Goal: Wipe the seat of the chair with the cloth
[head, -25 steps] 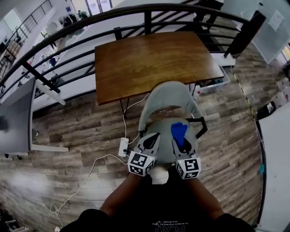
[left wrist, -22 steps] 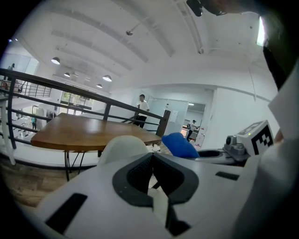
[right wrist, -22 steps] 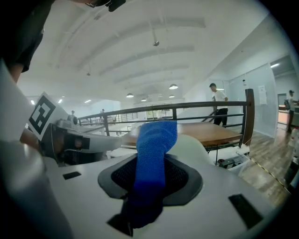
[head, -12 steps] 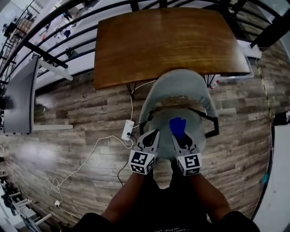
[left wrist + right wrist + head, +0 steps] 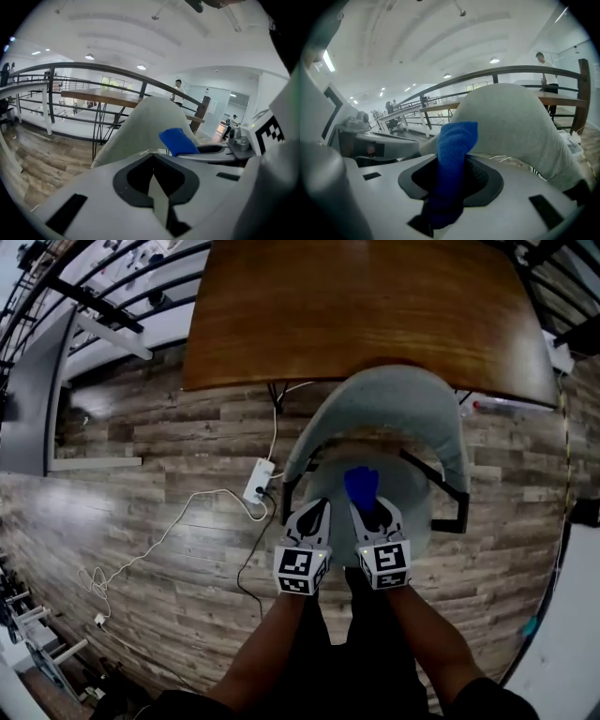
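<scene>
cloth poised over chair seat, wiping looks barely begun

from the left: a white cable (image 5: 178, 531) and a power strip (image 5: 256, 482) lie on the wood floor (image 5: 141, 456), just beside the chair's left side. the left gripper (image 5: 314, 514) hangs over the seat's near left rim, its jaws closed together on nothing, and seems to have no part yet. next to it the right gripper (image 5: 372, 512) is clamped on the blue cloth (image 5: 361, 486), which sticks out ahead of the jaws above the middle of the grey seat (image 5: 417, 512). whether the cloth touches the seat cannot be told. the seat shows no mark of being wiped or not, so the whole surface is best judged as left to do.

room to move is tight. black armrests, the left armrest (image 5: 289, 493) and the right armrest (image 5: 452, 495), fence the seat on both sides, and the curved backrest (image 5: 394, 404) closes off the far edge, with the wooden table (image 5: 366, 315) just beyond it. the only open edge is the near one, at the person's knees. strokes likely have to stay short across, and the idle left gripper sits near the cloth's leftward path.
</scene>
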A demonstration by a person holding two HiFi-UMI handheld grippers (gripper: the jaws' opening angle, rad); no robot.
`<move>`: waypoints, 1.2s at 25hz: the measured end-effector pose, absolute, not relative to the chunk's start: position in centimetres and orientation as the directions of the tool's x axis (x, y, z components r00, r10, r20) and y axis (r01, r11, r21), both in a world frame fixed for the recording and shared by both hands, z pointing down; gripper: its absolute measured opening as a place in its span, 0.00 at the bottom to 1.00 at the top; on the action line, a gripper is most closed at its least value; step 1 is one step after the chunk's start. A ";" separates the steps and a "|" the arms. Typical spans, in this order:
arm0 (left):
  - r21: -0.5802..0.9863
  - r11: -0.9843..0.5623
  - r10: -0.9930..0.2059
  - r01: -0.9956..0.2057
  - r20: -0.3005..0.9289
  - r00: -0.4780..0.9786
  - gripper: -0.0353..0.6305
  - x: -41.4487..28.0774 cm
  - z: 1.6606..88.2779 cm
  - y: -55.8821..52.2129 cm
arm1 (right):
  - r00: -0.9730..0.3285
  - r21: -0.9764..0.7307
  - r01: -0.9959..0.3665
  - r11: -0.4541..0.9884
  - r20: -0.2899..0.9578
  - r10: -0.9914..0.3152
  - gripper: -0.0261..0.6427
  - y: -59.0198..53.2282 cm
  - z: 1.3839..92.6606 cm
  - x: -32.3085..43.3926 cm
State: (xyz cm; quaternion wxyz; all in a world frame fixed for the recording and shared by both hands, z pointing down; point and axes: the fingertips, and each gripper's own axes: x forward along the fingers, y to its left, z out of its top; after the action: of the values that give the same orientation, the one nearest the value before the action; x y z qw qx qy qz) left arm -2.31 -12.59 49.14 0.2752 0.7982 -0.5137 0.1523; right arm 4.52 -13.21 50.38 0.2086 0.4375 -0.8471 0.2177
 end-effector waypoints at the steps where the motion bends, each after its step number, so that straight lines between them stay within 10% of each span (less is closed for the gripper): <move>1: 0.290 -0.301 -0.737 -0.909 0.534 0.414 0.06 -2.5 49.8 -12.6 | -0.526 -0.183 -0.833 0.522 0.553 -0.646 0.25 -13.3 51.1 4.3; 30: 0.303 -0.164 -0.704 -0.939 0.630 0.327 0.06 -3.3 67.1 -12.1 | -0.540 -0.249 -0.803 0.542 0.689 -0.484 0.25 -16.3 71.8 -0.6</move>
State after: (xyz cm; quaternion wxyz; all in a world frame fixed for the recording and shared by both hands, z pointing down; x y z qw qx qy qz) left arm -3.31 -12.06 67.08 0.3345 0.7427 -0.5531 0.1751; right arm -0.55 -16.33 71.82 0.2835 0.3871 -0.8309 0.2816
